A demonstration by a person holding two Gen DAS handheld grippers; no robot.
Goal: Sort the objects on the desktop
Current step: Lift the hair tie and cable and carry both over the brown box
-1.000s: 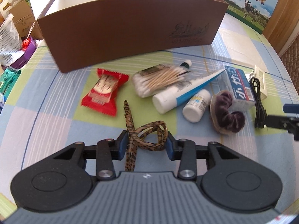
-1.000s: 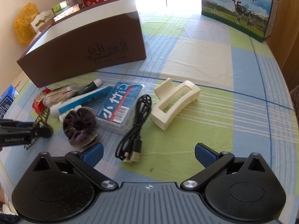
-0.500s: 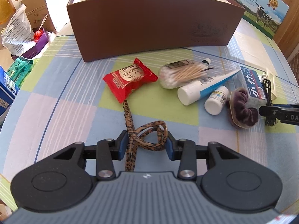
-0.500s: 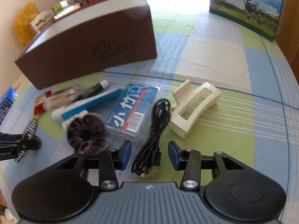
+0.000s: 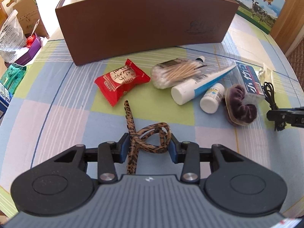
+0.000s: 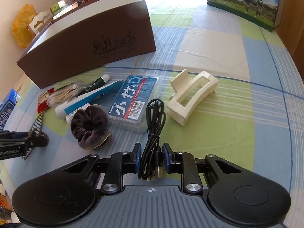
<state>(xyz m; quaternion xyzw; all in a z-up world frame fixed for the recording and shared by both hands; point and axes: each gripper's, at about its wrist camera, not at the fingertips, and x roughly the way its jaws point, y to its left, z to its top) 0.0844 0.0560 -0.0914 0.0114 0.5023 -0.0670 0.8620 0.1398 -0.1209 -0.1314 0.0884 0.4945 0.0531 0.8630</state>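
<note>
with the right gripper (image 6: 151, 159) just closing snug on the black cable (image 6: 154, 125) and the left gripper (image 5: 147, 146) pinching the leopard hair tie (image 5: 150, 138), lift both straight up before swinging over the brown box (image 5: 144, 24).

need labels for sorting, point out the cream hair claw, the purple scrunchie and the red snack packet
cream hair claw (image 6: 191, 102), right wrist view, on its upper frame bar
purple scrunchie (image 6: 88, 126), right wrist view, on its velvet folds
red snack packet (image 5: 121, 80), left wrist view, on the wrapper's middle

Leopard hair tie (image 5: 150, 140), coiled blk cable (image 6: 153, 131), both pinched.
</note>
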